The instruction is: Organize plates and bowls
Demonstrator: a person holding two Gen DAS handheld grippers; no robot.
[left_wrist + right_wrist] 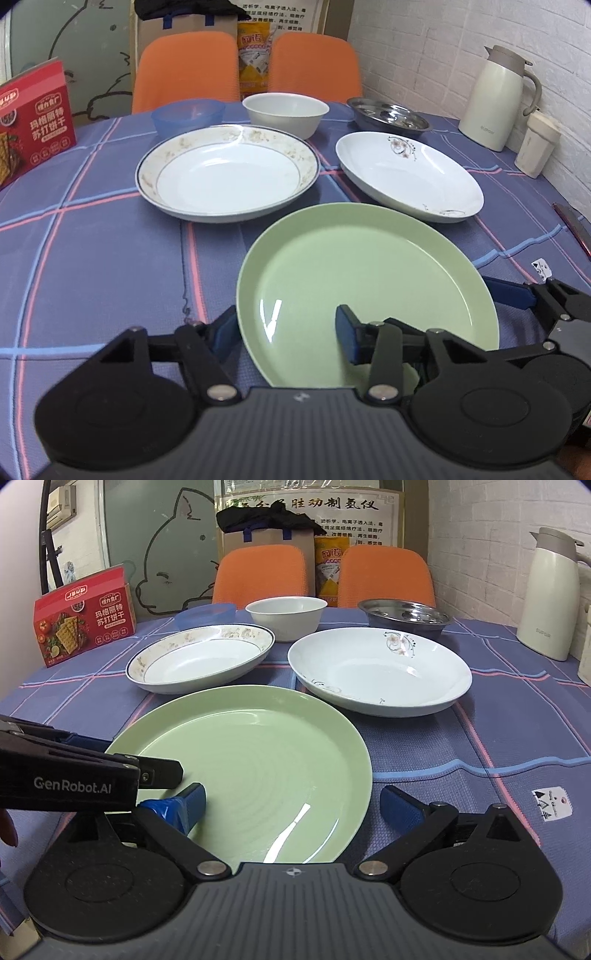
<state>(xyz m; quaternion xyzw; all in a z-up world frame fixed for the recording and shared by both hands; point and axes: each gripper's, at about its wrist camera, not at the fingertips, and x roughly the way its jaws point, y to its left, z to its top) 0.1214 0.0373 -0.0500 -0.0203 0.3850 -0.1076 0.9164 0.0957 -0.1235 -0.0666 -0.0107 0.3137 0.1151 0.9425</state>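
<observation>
Plaid-clothed table [92,258] holds scattered dishes. Left claw [286,332] and right claw [291,805] both spread, each straddling green plate [351,277] rim, apparently readying two-sided lift for stacking.

"GenRobot.AI" on left hand-held gripper [192,805]; "SUPOR" on white jug [550,598]

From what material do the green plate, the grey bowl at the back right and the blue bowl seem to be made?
Green plate: likely glazed ceramic or melamine; smooth, glossy, with sharp light streaks. The look leaves it open.
Grey bowl: metal, probably stainless steel; mirror-like reflections inside.
Blue bowl: probably plastic; its wall is translucent.
</observation>
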